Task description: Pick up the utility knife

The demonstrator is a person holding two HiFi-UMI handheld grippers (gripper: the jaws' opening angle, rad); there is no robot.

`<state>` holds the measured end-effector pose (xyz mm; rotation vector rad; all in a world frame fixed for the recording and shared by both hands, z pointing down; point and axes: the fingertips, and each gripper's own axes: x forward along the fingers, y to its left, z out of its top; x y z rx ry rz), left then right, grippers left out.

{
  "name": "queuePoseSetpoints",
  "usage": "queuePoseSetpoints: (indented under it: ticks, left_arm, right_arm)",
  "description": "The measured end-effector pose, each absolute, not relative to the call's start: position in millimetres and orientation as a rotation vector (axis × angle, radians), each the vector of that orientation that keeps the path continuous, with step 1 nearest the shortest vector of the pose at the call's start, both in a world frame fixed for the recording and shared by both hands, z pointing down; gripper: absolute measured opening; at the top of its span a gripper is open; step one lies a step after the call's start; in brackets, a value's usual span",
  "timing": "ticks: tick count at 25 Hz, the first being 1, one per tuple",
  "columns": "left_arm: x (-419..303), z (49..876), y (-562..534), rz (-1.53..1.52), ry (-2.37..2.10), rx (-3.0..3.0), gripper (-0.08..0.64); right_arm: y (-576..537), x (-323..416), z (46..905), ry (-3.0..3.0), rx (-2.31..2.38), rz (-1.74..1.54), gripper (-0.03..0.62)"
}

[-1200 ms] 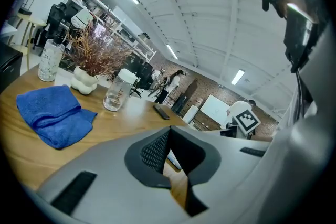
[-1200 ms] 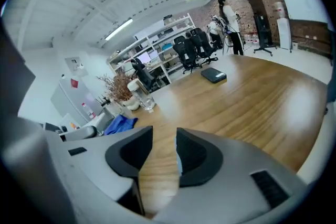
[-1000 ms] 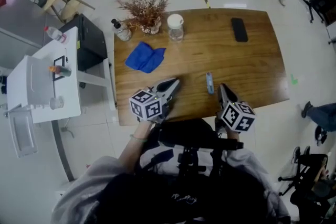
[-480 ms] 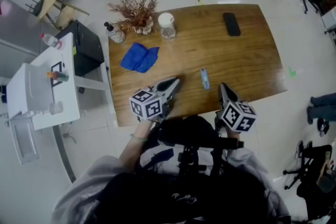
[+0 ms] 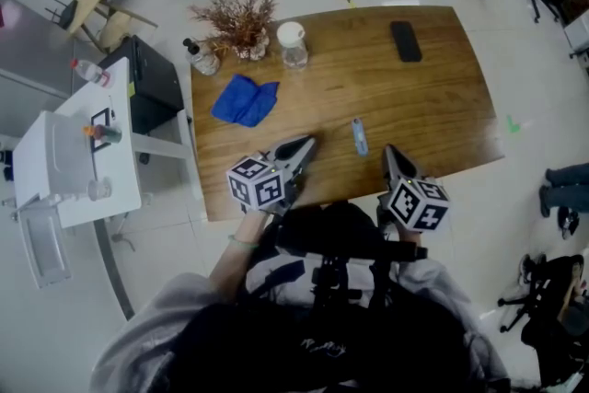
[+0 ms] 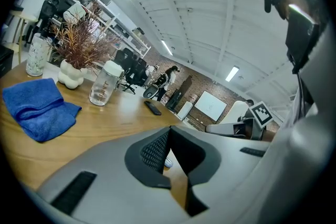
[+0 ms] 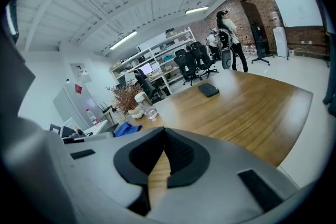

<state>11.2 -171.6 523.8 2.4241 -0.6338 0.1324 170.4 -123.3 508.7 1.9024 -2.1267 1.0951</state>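
On wooden table (image 5: 433, 106): one utility knife (image 5: 358, 137) | one cloth (image 5: 244, 101) | left gripper (image 5: 307, 144) closed, empty | right gripper (image 5: 386, 151) closed, empty

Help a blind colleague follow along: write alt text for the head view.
A small blue utility knife lies untouched on a wooden table, between the tips of the shut left gripper and shut right gripper. Behind it: blue cloth, jar, dried plant, black phone.

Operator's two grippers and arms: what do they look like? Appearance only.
The left gripper and right gripper are grey and taper to pointed jaws lined with black textured pads. Each carries a white cube printed with black square markers. The person wears light grey sleeves and a thin band at the left wrist.
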Motion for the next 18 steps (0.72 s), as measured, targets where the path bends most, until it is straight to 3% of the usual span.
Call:
queuePoseSetpoints:
  ticks: [18]
  left_arm:
    - [9.6, 524.2, -173.1, 0.133, -0.633, 2.417, 0.006]
  right_arm:
    - [-122.3, 168.4, 510.5, -2.108, 1.888, 1.072, 0.012]
